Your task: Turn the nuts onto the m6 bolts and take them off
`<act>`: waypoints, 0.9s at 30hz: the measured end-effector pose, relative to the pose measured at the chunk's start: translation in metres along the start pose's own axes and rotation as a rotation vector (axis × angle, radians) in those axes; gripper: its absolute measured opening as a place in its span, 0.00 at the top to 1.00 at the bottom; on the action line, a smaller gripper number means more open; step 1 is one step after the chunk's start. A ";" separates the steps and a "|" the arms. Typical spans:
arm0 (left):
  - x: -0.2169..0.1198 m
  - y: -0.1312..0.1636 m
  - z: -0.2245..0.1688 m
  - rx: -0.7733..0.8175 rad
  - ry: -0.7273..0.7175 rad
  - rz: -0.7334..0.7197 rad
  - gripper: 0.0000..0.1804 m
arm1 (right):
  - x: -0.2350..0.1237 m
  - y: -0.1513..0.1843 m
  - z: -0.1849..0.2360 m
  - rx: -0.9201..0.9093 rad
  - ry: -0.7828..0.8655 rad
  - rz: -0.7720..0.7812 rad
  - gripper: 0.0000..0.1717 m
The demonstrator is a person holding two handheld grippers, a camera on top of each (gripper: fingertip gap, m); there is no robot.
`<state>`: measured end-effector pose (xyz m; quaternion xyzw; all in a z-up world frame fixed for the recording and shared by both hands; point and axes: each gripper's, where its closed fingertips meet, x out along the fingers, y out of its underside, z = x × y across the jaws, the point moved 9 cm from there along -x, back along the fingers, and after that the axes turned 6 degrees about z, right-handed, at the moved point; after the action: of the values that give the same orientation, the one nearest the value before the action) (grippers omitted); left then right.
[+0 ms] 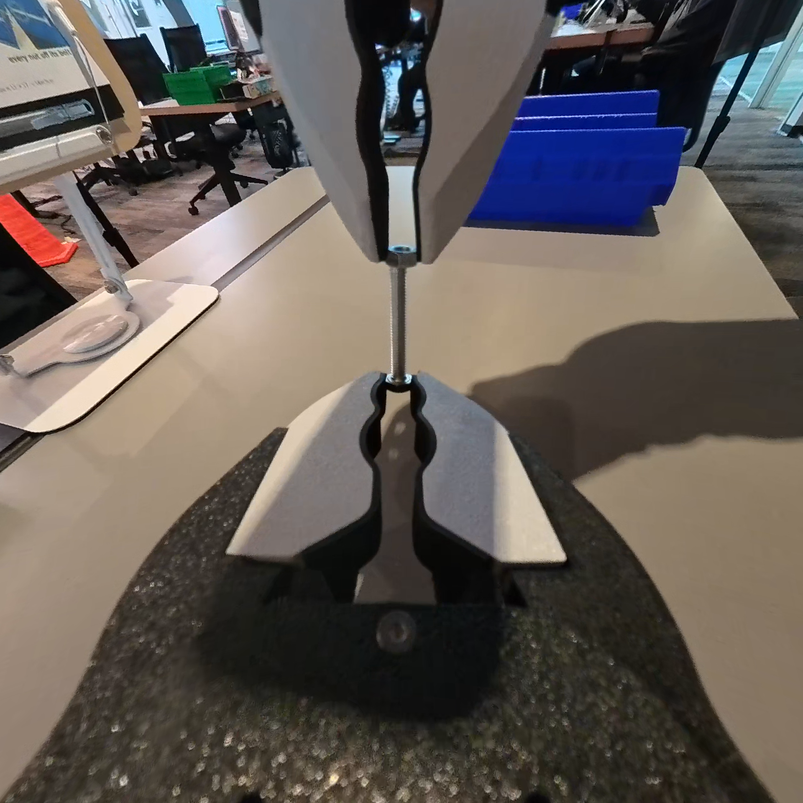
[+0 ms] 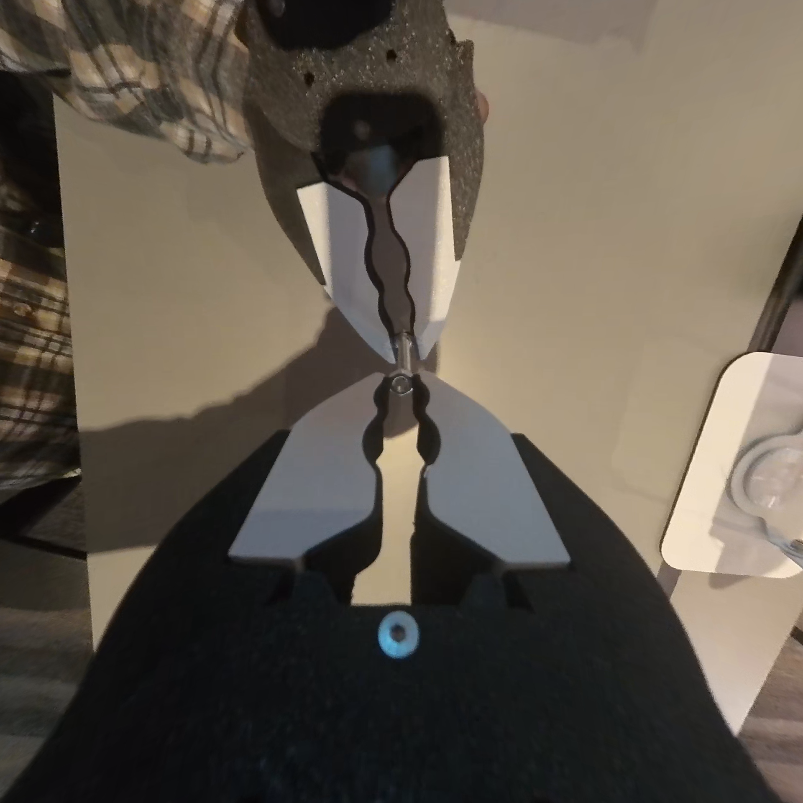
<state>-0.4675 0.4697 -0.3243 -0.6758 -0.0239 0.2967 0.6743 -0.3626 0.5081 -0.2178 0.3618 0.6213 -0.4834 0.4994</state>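
Note:
A silver threaded bolt [image 1: 397, 321] spans between my two grippers above the beige table [image 1: 586, 282]. My left gripper [image 1: 397, 381] is shut on the bolt's head end, and the shaft points away along its fingers. My right gripper [image 1: 402, 256] comes from the opposite side and is shut on a hex nut [image 1: 402, 259] at the bolt's far end. The nut's hole shows on its outer face. In the right wrist view, the right gripper [image 2: 402, 384] pinches the nut [image 2: 400, 384]. There I look down the bolt [image 2: 404, 352] toward the left gripper [image 2: 406, 354].
Blue bins [image 1: 582, 165] stand at the table's far right. A white stand base [image 1: 130, 339] lies on the left, also seen in the right wrist view [image 2: 738, 456]. A person's plaid sleeve [image 2: 130, 65] is behind the left gripper. Office chairs and desks lie beyond.

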 end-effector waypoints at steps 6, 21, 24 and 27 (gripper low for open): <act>0.001 0.000 -0.001 0.006 -0.002 0.011 0.94 | 0.003 0.002 -0.001 0.007 -0.009 -0.016 0.94; 0.002 0.003 0.002 -0.016 -0.046 0.037 0.95 | 0.011 0.006 -0.009 0.161 -0.034 -0.041 0.94; 0.002 0.002 0.002 -0.017 -0.041 0.032 0.95 | 0.011 0.005 -0.009 0.164 -0.038 -0.032 0.94; 0.002 0.002 0.002 -0.016 -0.034 0.030 0.95 | 0.011 0.006 -0.009 0.159 -0.041 -0.018 0.94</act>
<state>-0.4673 0.4719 -0.3271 -0.6762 -0.0276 0.3183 0.6639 -0.3626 0.5179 -0.2300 0.3849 0.5736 -0.5431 0.4774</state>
